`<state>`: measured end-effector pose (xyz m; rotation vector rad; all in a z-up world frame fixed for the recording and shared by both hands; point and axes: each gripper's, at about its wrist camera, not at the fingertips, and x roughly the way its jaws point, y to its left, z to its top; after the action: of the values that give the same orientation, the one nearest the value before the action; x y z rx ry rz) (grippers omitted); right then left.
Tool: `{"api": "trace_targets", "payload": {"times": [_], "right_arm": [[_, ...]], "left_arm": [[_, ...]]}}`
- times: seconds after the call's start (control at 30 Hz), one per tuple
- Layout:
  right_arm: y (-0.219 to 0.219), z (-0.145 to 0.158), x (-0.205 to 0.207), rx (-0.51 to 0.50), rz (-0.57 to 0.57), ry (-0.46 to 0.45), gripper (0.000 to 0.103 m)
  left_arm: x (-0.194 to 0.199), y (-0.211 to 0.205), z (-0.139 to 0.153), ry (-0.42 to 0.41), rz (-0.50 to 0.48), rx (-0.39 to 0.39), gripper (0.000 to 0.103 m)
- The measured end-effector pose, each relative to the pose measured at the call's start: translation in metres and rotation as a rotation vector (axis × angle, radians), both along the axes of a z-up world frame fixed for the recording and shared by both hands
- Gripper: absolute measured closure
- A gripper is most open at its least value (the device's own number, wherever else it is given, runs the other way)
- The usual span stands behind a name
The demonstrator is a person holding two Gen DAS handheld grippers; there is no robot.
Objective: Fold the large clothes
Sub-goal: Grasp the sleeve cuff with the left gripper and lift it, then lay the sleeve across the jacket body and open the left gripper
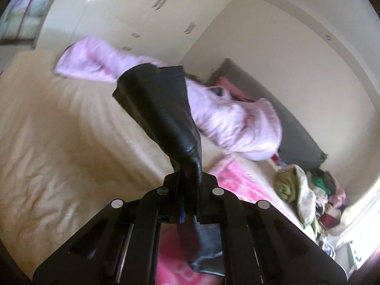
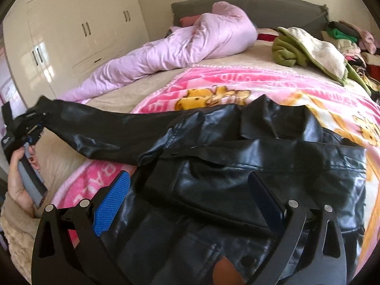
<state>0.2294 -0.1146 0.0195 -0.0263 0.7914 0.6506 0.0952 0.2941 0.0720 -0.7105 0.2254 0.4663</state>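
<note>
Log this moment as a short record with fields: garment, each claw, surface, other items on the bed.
garment: black leather jacket, body flat on the blanket, one sleeve pulled out and lifted
left claw: shut on the sleeve end
right claw: open, above the jacket body, holding nothing
surface: pink cartoon blanket on the bed
other items: pink quilt, green garment, clothes pile

the left gripper point(image 1: 187, 175) is clamped on a black leather sleeve point(image 1: 161, 104), which sticks up over the cream bedcover point(image 1: 59, 130). a pink quilt point(image 1: 228, 118) lies behind it.
</note>
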Motion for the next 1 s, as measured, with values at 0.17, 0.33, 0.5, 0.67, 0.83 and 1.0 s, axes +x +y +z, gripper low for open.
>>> {"api": "trace_targets", "payload": {"times": [0.17, 0.33, 0.5, 0.67, 0.83, 1.0], "right_arm": [[-0.023, 0.01, -0.002, 0.029, -0.038, -0.004, 0.004], [-0.052, 0.021, -0.004, 0.05, -0.083, -0.017, 0.004], [-0.084, 0.028, -0.008, 0.081, -0.136, -0.024, 0.004], [-0.111, 0.029, -0.011, 0.106, -0.183, -0.017, 0.004], [-0.142, 0.024, -0.01, 0.132, -0.255, 0.009, 0.004], [-0.174, 0.017, -0.012, 0.182, -0.343, 0.044, 0.004]], "left_arm": [[0.007, -0.046, 0.035, -0.047, -0.089, 0.074, 0.103], [0.017, -0.091, 0.058, -0.077, -0.187, 0.135, 0.103], [0.028, -0.131, 0.069, -0.105, -0.278, 0.186, 0.103], [0.04, -0.169, 0.071, -0.116, -0.367, 0.233, 0.103], [0.055, -0.217, 0.064, -0.11, -0.481, 0.296, 0.102], [0.072, -0.271, 0.037, -0.057, -0.614, 0.405, 0.102]]}}
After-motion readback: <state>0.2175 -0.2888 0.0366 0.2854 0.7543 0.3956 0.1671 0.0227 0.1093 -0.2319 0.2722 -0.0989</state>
